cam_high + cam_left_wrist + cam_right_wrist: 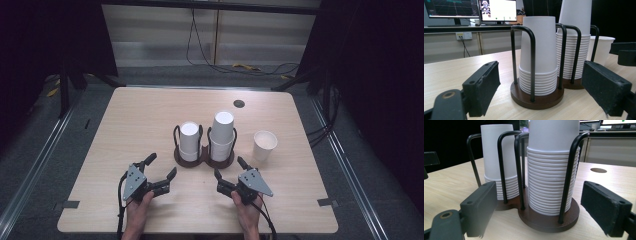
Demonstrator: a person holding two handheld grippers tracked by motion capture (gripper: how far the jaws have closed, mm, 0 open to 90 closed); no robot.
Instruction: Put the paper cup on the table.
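Now we face the desk (125, 125), where the holder (204, 159) carries a tall stack (222, 135) and a short stack (189, 141), with a loose cup (264, 145) just right. Both jaws gape wide and empty on our left hand-held gripper (161, 172) and right hand-held gripper (229, 167). Pinching a stack too low could lift several nested cups, or tip the holder.

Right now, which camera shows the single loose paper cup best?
The high view: the loose cup stands upright and whole, right of the cup holder. The left gripper view catches just part of it behind the holder's rods.
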